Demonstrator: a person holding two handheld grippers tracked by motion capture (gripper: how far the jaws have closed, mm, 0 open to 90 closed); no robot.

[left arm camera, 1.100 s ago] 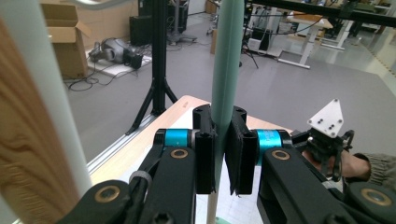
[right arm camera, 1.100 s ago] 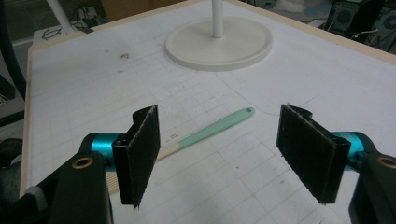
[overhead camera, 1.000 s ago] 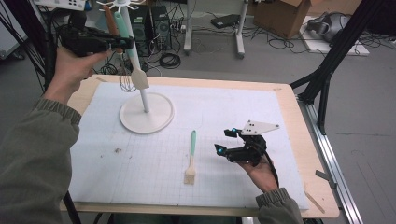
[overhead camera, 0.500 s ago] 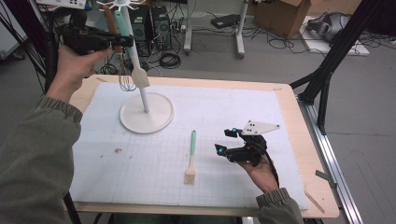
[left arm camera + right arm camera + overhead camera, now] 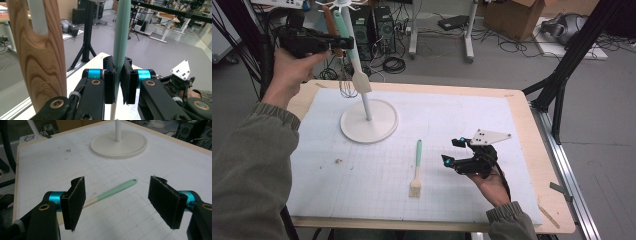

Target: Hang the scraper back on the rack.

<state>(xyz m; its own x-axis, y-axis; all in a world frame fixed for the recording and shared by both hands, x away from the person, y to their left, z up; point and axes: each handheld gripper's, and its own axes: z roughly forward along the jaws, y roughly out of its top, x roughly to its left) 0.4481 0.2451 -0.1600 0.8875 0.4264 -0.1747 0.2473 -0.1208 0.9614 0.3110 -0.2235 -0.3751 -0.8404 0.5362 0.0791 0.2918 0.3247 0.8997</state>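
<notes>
Mint-green silicone handle of a spatula (image 5: 121,37) hanging on the white utensil stand (image 5: 368,121), clenched between the pads of the left gripper (image 5: 119,83). Judged light, stiff along the handle and slightly grippy, it is best held mid-handle, as here, so the hanging hole can lift off its hook. A wooden spatula (image 5: 40,55) hangs just beside it. Left forearm raised, gripper level at the stand's top. Right gripper (image 5: 120,202) rests low over the mat, jaws released, aimed at a mint-handled brush (image 5: 416,170) lying flat.
</notes>
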